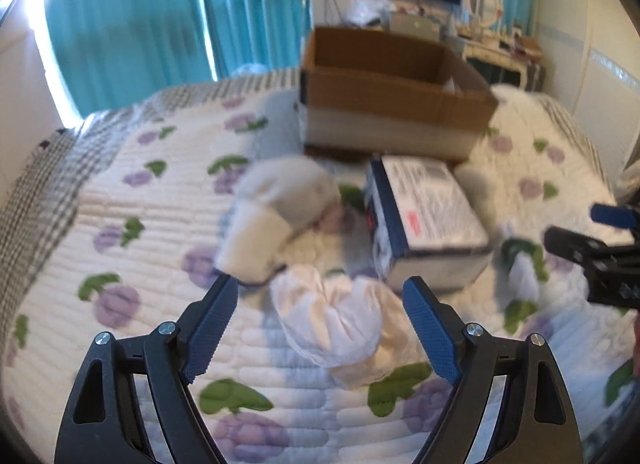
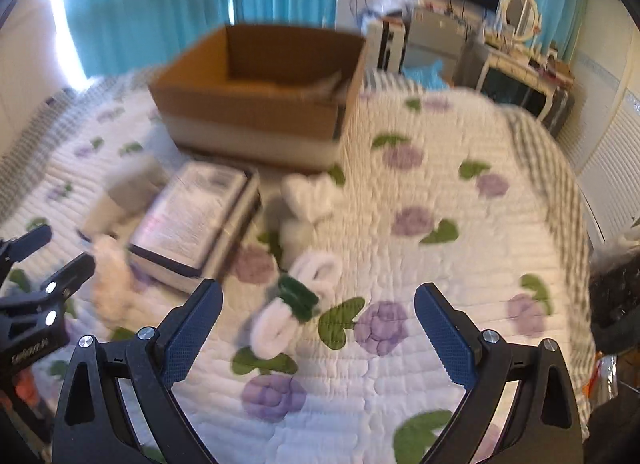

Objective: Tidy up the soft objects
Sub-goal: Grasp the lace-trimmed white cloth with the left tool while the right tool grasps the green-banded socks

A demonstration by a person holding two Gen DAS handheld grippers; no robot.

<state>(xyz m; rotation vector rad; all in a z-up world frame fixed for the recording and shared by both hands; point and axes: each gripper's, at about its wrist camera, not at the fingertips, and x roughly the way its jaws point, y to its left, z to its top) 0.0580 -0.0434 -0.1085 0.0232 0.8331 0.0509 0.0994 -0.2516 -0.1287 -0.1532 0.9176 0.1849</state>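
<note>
My left gripper is open, its jaws wide apart just above a crumpled white cloth bundle on the bed. A grey-white rolled sock pair lies beyond it. My right gripper is open above a white fluffy item with a dark green band. Another white soft piece lies farther off. An open cardboard box stands at the back of the bed; it also shows in the right wrist view. The right gripper appears at the right edge of the left wrist view.
A blue and white printed carton lies in front of the cardboard box; it also shows in the right wrist view. The bed has a white quilt with purple flowers. Teal curtains, a dresser and a TV stand behind.
</note>
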